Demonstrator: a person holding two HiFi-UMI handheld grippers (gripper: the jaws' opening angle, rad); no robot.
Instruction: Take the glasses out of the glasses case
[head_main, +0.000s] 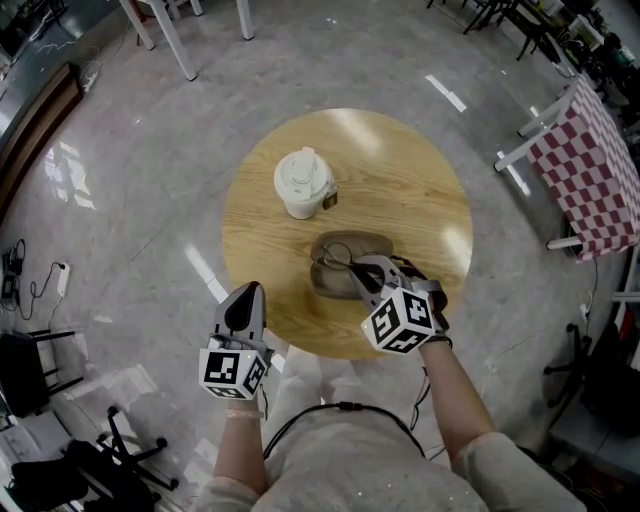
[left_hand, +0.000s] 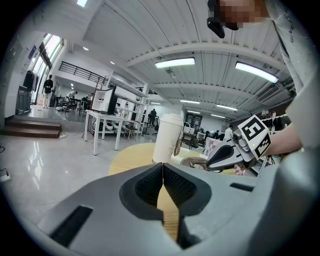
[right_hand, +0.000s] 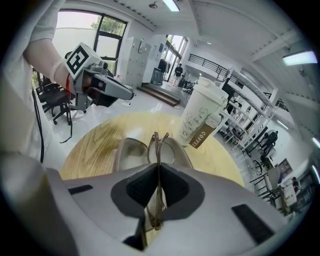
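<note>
- Because the glasses (right_hand: 158, 142) are folded flat and stand edge-on, you have your right gripper (right_hand: 157, 169) clenched across their thin frame. A pad presses on each side, so the frame looks unlikely to twist out.
- The glasses hang directly above the open glasses case (head_main: 330, 287), which lies on the worktop (head_main: 410, 190) with its hollow facing up. Whether their lowest part has cleared the case's rim, I cannot tell.
- Your right gripper (head_main: 362, 274) comes in over the near side of the case and tilts steeply down. That looks like the angle needed to reach into the shallow shell without knocking its walls.
- Your left gripper (head_main: 247, 296) is closed on nothing, its pads (left_hand: 172, 186) meeting with only the worktop showing past them. It hovers off the near-left side of the case, beyond the worktop's edge, probably kept clear of the working hand.
- The lidded coffee cup (head_main: 303, 182) stands on the far side of the case, close by. A lift straight up from the case, or towards you, would avoid it.
- Nothing pins the case down, so in my judgement it may drag along if a temple catches.
</note>
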